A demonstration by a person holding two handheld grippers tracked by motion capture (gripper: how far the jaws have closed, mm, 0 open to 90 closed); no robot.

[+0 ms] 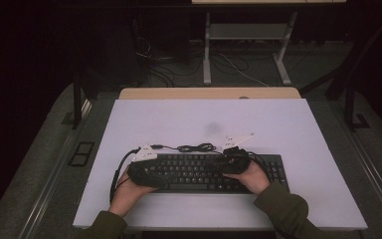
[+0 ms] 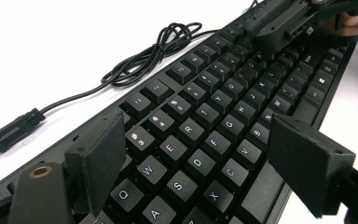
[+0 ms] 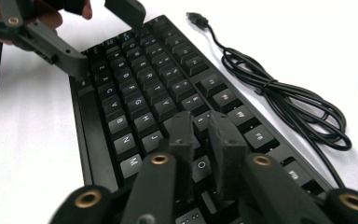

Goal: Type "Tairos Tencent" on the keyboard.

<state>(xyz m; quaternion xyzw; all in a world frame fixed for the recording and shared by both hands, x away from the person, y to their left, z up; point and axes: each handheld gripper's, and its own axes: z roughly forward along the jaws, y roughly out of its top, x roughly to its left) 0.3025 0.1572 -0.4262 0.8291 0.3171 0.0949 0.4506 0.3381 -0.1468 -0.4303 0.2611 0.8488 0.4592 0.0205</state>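
Left gripper point(image 2: 191, 158) jaws wide open, nothing between the pads, hovering over the keyboard point(image 1: 204, 172) letter block, Q/A/W end. Right gripper point(image 3: 203, 140) jaws near shut, nothing pinched, tips low over keys around J/K/O; contact unclear. Kbd lies flat near the front edge of the white table point(image 1: 288, 124), long axis left-right across the person, coiled cable point(image 1: 196, 147) just behind. Right tips look nearer the keys, so likely presses next.

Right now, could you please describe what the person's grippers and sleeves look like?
Both the left gripper and the right gripper are black with flat rectangular jaws, brass-coloured rivets at the joints and a pale three-cornered plate on top. A black cable trails from the left one. The sleeves are dark green.
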